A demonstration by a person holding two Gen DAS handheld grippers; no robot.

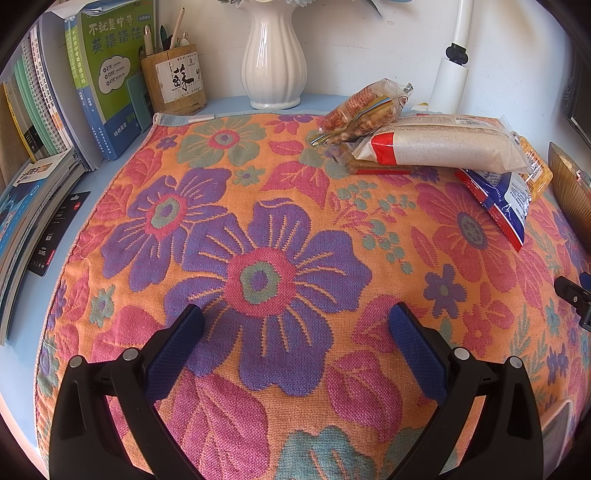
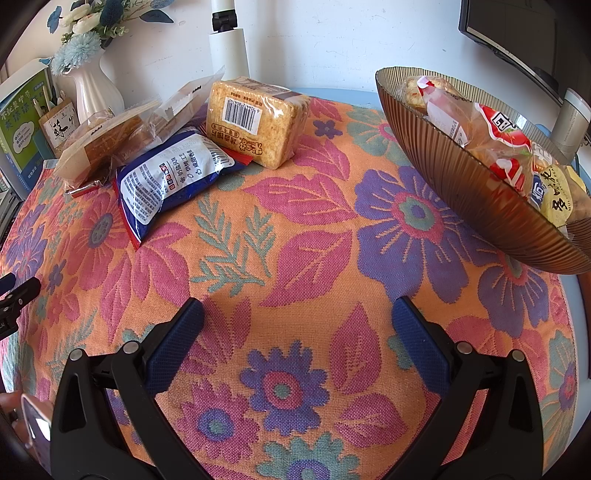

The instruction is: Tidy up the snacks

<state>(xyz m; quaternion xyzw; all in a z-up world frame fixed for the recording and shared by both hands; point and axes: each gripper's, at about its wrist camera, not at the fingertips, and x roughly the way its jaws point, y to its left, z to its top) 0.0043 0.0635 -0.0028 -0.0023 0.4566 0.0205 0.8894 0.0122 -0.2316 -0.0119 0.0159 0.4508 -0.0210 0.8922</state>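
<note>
A pile of snack packets lies on the floral cloth [image 1: 266, 229]. In the left wrist view it holds a long pale packet with a red band [image 1: 443, 146], a clear packet of biscuits [image 1: 364, 110] on top and a blue and white packet [image 1: 508, 203]. In the right wrist view I see the blue packet [image 2: 173, 177], a golden cracker block [image 2: 258, 118] and brown clear packets [image 2: 107, 144]. A ribbed brown bowl [image 2: 476, 192] at the right holds several snacks. My left gripper [image 1: 295, 325] and right gripper [image 2: 297, 321] are both open and empty over the cloth.
Books [image 1: 99, 81], a wooden pen holder [image 1: 173, 79] and a white vase [image 1: 274, 59] stand along the back wall. A white lamp post [image 1: 452, 70] stands behind the pile. A monitor [image 2: 517, 33] is at the far right. The other gripper's tip shows at the edge [image 1: 572, 295].
</note>
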